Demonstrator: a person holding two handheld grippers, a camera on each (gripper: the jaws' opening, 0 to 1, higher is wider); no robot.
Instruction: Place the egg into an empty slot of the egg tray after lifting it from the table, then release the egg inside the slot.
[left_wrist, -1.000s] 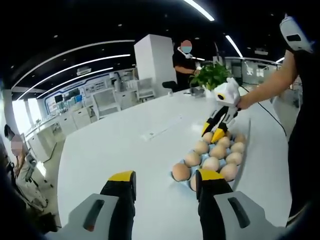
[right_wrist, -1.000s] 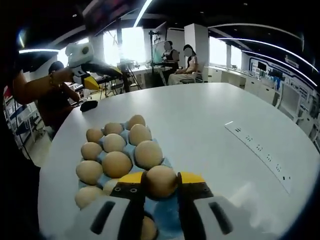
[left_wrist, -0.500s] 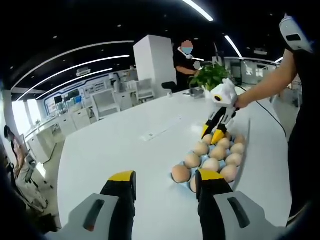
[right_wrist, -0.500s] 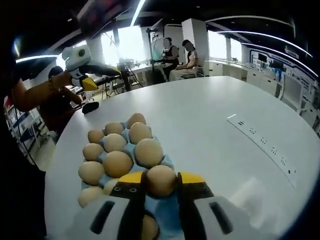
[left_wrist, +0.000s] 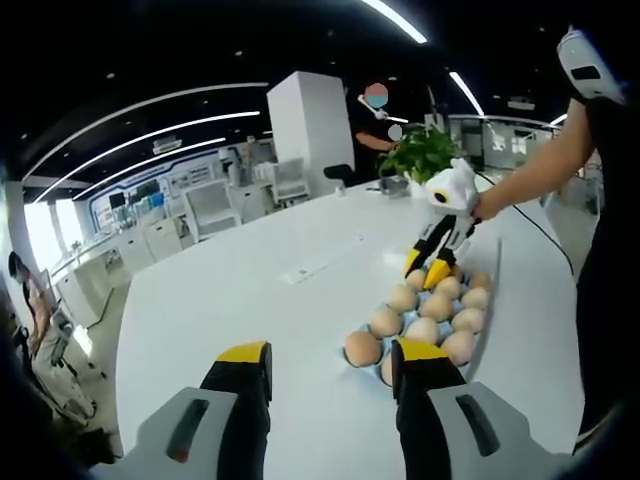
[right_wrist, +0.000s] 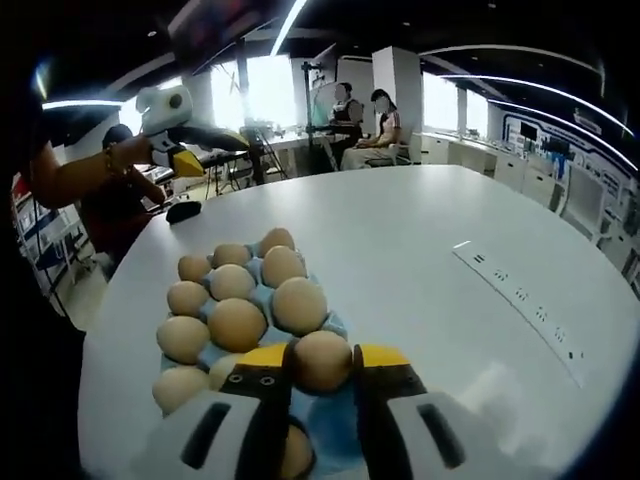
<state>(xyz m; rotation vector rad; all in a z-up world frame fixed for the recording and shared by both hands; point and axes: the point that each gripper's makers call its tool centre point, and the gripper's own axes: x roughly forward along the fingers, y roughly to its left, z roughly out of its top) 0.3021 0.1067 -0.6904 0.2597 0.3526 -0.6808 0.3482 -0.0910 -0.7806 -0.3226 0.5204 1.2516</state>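
1. Right gripper, lower centre of the right gripper view: yellow-tipped jaws clamped on an egg, held over the near end of the blue egg tray.
2. Egg tray, centre left of that view: other eggs sit in its slots on the white table.
3. Left gripper, bottom of the left gripper view: jaws apart, nothing between them, above the table.
4. Strip of sockets, right of the right gripper view, well apart from the tray.

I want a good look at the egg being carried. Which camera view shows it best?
The right gripper view: the held egg sits close up between the right gripper jaws. In the left gripper view that gripper is far, above the egg tray, hiding the egg.
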